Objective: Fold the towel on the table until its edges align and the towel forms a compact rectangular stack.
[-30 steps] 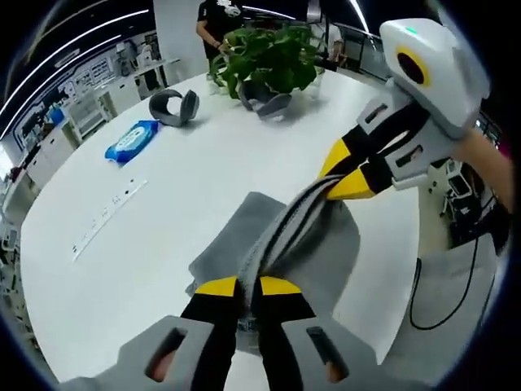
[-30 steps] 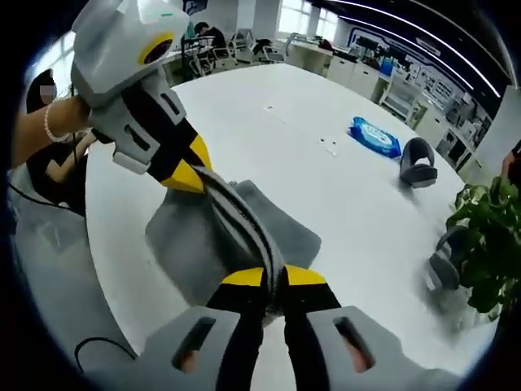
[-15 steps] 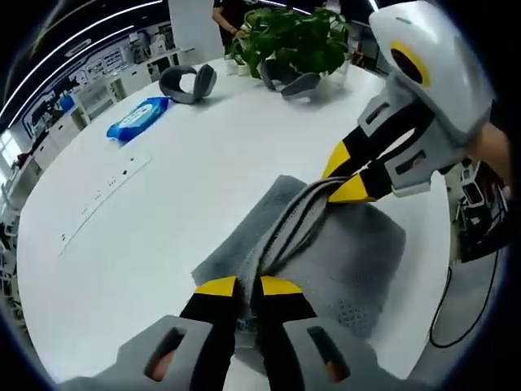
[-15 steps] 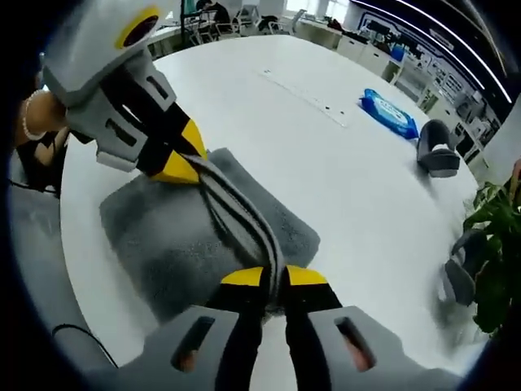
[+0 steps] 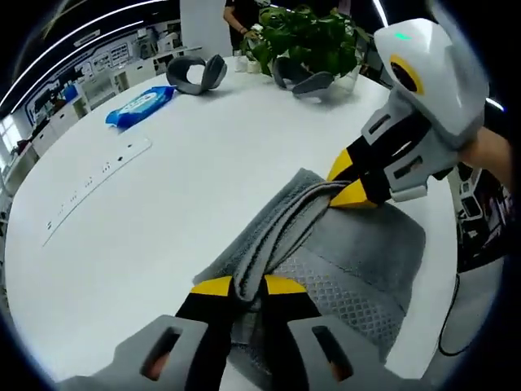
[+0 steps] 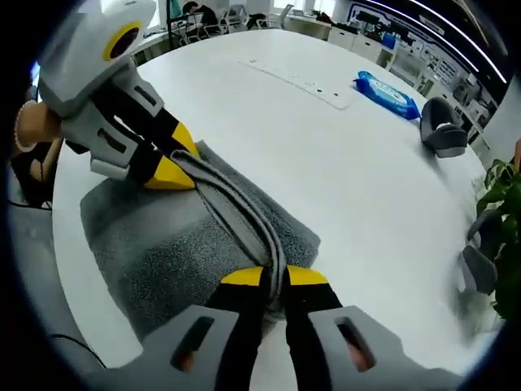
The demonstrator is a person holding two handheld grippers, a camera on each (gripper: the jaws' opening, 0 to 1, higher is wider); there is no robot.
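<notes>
- Now: grey towel (image 5: 358, 252) lies on the white desk (image 5: 163, 204), near the desk edge on the person's side; its bulk rests flat on the desk while one bunched edge is lifted into a taut ridge between the two grippers.
- Left gripper (image 5: 248, 287): jaws narrow, clamped on one end of the bunched towel edge; yellow tips press the fabric from both sides.
- Right gripper (image 6: 274, 277): jaws likewise narrow, pinching the other end of the same edge.
- In the left gripper view the right gripper (image 5: 350, 181) enters from the right, its yellow tips closed on the far end of the ridge; a hand (image 5: 492, 155) shows behind its white housing.
- In the right gripper view the left gripper (image 6: 172, 165) enters from the left, tips on the towel (image 6: 155, 252); a hand (image 6: 32, 126) holds it.
- The ridge shows as several stacked layers of cloth running straight from one gripper to the other.
- Elsewhere on the desk: blue wipes pack (image 5: 140, 106), well apart from the towel; long white strip (image 5: 85, 191) lying flat between pack and towel; grey headset (image 5: 195, 73) beyond the pack; potted plant (image 5: 309, 32) at the far side with a second grey headset (image 5: 305, 80) just beside it.
- Right gripper view shows the same wipes pack (image 6: 387, 90), strip (image 6: 297, 77) and plant (image 6: 505, 191).
</notes>
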